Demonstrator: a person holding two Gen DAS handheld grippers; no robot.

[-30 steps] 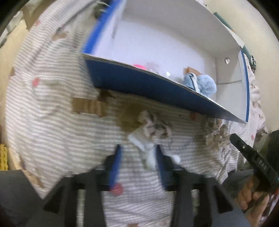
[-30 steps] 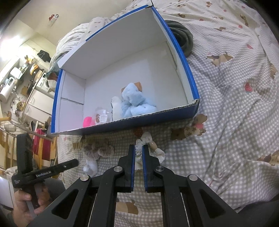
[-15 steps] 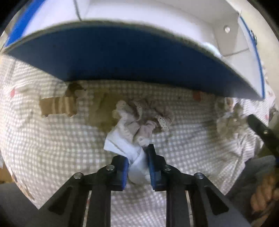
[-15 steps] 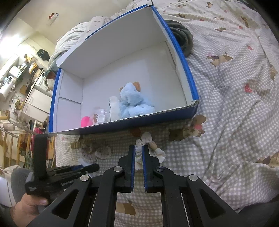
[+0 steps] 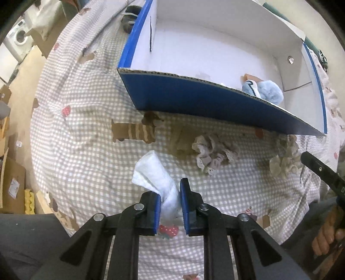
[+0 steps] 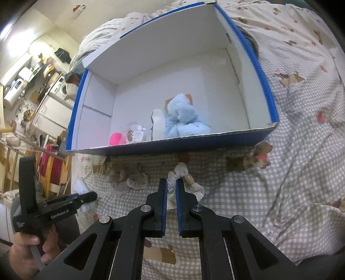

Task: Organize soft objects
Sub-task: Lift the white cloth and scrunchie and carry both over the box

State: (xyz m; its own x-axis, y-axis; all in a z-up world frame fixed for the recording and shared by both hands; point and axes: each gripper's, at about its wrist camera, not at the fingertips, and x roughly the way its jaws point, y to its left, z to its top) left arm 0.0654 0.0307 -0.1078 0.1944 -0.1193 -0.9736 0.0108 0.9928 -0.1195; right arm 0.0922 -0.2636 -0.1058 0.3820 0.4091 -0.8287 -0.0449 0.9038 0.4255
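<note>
My left gripper (image 5: 170,193) is shut on a white soft cloth (image 5: 152,170) and holds it above the checked bedsheet, in front of the blue-and-white cardboard box (image 5: 194,97). A lacy grey scrunchie (image 5: 212,154) lies on the sheet to the right of it. My right gripper (image 6: 170,187) is shut on a small white lacy doll piece (image 6: 183,174) in front of the box (image 6: 267,92). Inside the box lie a light blue plush (image 6: 183,118), a white sock (image 6: 157,122) and a pink object (image 6: 116,139).
A beige lacy item (image 5: 284,159) lies by the box's right corner. The left gripper (image 6: 85,197) shows at lower left of the right wrist view. A dark bundle (image 5: 129,18) lies behind the box. Cardboard and a washing machine stand on the floor at left.
My left gripper has closed on the white cloth and lifted it back, away from the grey scrunchie and the box. The right gripper has stayed shut in place.
</note>
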